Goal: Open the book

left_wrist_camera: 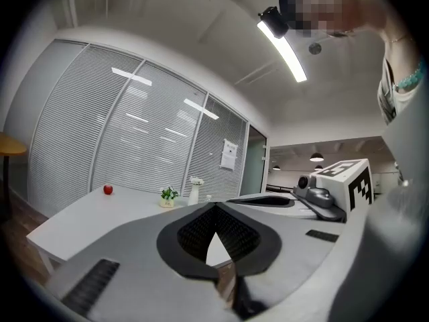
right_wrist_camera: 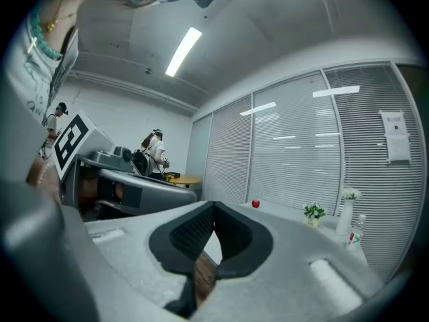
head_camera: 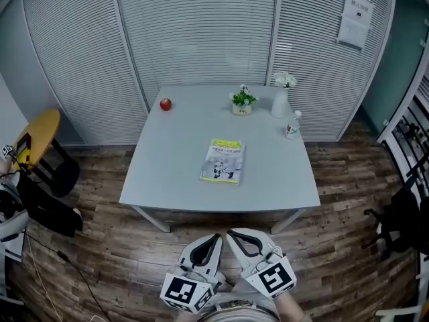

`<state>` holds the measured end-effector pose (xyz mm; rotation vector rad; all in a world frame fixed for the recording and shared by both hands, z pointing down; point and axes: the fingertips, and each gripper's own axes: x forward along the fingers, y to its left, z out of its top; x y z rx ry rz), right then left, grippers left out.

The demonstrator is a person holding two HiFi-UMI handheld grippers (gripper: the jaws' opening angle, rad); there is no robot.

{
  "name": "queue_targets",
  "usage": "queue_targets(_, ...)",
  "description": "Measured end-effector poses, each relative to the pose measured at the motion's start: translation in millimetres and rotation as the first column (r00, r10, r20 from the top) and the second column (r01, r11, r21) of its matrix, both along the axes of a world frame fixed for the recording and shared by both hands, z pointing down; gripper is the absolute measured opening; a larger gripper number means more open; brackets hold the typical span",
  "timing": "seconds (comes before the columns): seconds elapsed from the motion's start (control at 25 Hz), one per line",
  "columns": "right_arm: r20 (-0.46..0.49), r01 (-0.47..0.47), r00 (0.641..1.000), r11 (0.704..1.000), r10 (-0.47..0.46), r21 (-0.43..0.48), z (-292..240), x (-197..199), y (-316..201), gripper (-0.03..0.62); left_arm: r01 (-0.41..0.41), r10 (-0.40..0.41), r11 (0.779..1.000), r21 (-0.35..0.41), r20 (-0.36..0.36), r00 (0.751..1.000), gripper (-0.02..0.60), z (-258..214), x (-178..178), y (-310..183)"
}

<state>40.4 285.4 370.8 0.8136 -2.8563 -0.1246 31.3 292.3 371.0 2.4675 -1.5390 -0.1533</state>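
Observation:
A closed book [head_camera: 223, 161] with a yellow and white cover lies flat near the middle of the pale grey table [head_camera: 167, 173]. My left gripper [head_camera: 216, 236] and right gripper [head_camera: 231, 234] are held side by side over the wooden floor, short of the table's near edge and well away from the book. Both point level toward the table, tips together, nothing between them. In the left gripper view the jaws [left_wrist_camera: 215, 206] meet at the tip; in the right gripper view the jaws [right_wrist_camera: 214, 205] meet likewise. The book is hidden in both gripper views.
On the table's far side stand a red apple [head_camera: 165, 104], a small potted plant [head_camera: 242, 100], a white vase with flowers [head_camera: 281, 99] and a plastic bottle [head_camera: 292, 125]. A yellow round stool [head_camera: 37, 136] is at the left. Blinds close off the back.

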Motion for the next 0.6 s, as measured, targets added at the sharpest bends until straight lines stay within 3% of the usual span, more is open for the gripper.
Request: queue_targets(0.6,-0.024,0.007,1.000,1.000,-0.008,-0.030,12,-19,-28,0.002,0.023,-0.024,1.000,-0.019,-0.025,0.999,-0.003,12,-23,-24)
